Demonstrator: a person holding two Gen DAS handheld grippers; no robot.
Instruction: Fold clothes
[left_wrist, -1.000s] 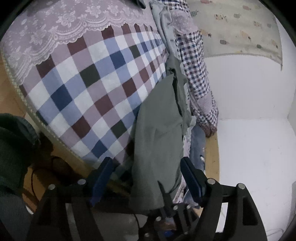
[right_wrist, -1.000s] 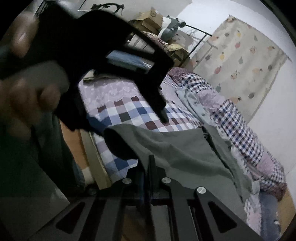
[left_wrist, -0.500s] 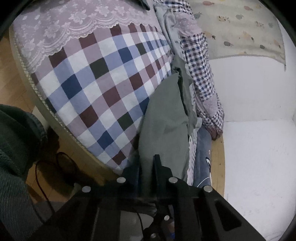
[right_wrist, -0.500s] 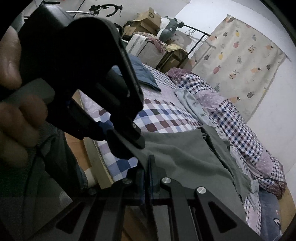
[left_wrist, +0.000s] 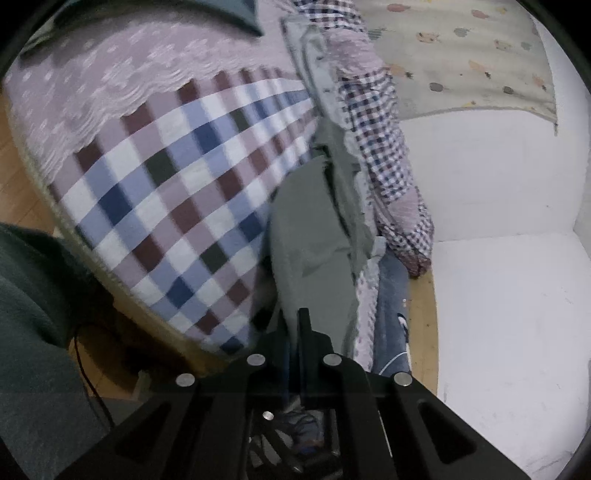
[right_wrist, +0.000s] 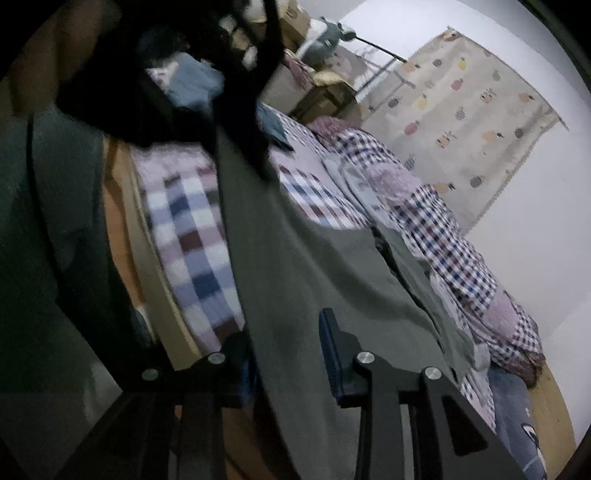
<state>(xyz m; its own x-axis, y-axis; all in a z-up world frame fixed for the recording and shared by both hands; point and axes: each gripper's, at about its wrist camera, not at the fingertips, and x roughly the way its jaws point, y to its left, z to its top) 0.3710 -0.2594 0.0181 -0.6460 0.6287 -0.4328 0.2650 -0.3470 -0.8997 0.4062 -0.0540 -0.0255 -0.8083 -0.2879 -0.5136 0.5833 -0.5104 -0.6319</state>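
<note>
Two tongs: both at the green garment's near edge
Bed (left_wrist: 177, 206): checked cover, left of frame
Green garment (left_wrist: 310, 236): frame centre, draped over bed's edge
Left tongs (left_wrist: 293, 332): clamped on garment
Right tongs (right_wrist: 286, 332): parted, cloth between, unclamped
Advice: re-pinch right, lift evenly, keep edge taut
</note>
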